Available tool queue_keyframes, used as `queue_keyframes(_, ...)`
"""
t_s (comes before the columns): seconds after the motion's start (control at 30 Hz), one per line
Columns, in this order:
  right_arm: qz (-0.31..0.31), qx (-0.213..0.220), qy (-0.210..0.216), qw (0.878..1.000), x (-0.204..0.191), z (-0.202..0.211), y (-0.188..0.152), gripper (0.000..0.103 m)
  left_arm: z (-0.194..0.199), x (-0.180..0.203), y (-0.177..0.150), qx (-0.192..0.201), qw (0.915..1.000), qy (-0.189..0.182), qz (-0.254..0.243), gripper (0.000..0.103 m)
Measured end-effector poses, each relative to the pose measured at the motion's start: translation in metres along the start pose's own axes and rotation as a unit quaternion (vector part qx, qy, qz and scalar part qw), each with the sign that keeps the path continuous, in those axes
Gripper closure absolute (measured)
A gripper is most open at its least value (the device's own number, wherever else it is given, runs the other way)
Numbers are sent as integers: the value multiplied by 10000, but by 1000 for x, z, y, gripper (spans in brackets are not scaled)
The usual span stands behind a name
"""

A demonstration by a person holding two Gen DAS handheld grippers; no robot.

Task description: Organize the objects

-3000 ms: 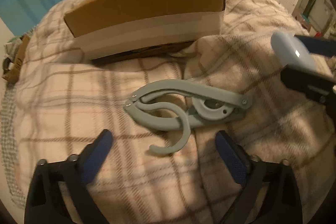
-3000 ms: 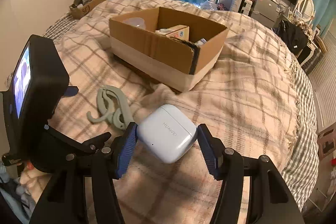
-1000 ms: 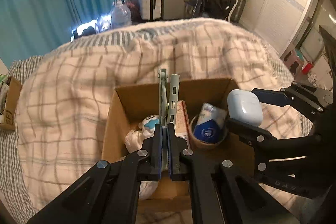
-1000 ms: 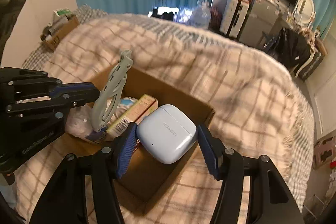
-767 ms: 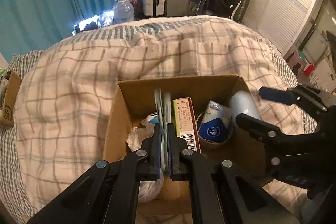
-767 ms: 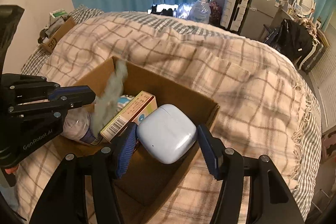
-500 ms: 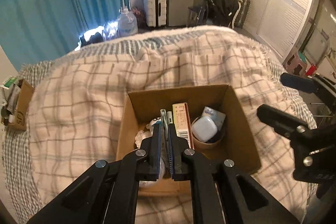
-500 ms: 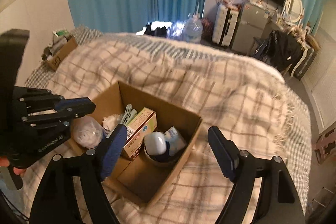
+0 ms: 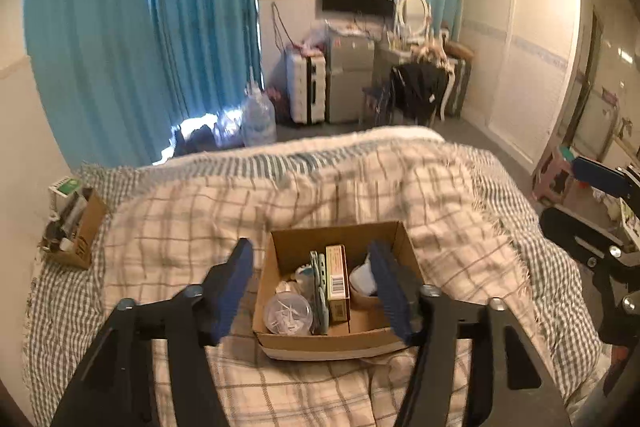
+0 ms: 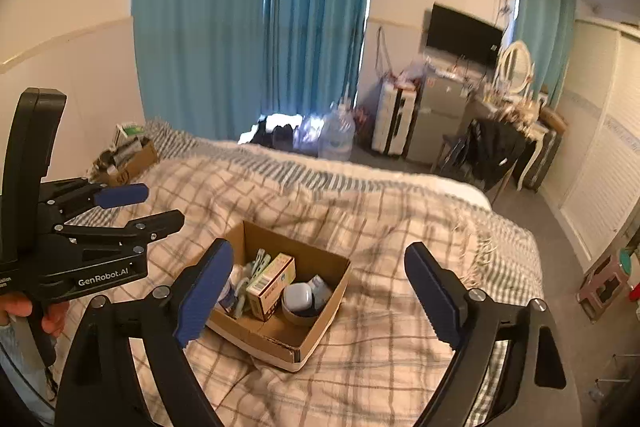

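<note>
An open cardboard box [image 9: 332, 345] [image 10: 325, 313] sits on the checked blanket. In it a grey-blue folding hanger [image 9: 320, 291] [image 10: 251, 269] stands on edge beside a carton, and a white earbud case [image 10: 299, 294] [image 9: 362, 279] rests in a small bowl. My left gripper [image 9: 310, 255] hangs well above and behind the box, its jaws opening, nothing between them. It also shows in the right wrist view as the left gripper [image 10: 154, 206]. My right gripper [image 10: 319, 253] is likewise high over the box, jaws opening and empty; the left wrist view shows the right gripper [image 9: 564, 193] at the right edge.
A second small box [image 9: 80, 239] [image 10: 130, 155] of odds and ends sits at the bed's far left edge. Blue curtains, a water jug [image 10: 336, 139], a suitcase and a dresser stand beyond the bed. A stool [image 9: 556, 175] is on the floor at the right.
Both grippers let go: the hanger and the earbud case now lie in the box. Both grippers have risen and drawn back from it, and their jaws have spread wide.
</note>
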State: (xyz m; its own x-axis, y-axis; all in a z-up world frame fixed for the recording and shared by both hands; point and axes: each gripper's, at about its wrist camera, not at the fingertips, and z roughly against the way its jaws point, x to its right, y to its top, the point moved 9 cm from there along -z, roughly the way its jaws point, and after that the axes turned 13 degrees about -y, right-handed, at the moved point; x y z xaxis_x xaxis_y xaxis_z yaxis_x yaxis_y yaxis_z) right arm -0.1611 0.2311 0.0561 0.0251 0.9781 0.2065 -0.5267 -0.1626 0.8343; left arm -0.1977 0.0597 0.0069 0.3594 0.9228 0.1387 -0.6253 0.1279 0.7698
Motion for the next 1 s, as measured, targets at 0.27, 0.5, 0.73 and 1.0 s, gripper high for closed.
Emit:
queue_keyframes(0.27, -390, 310, -309, 9983, 5, 41, -4, 1, 47, 4, -1, 873, 9959, 231, -49, 0)
queue_keyframes(0.5, -611, 62, -367, 9974, -4, 16, -56, 1, 45, -7, -42, 1085, 9899, 894, -158, 0)
queue_keyframes(0.73, -662, -523, -530, 9950, -7, -35, -118, 1, 8, -28, -101, 594, 9918, 1024, 474, 0)
queue_keyframes(1.0, -724, -588, -563, 9940, 0, -46, -125, 1, 4, -29, -116, 474, 9915, 1114, 477, 0)
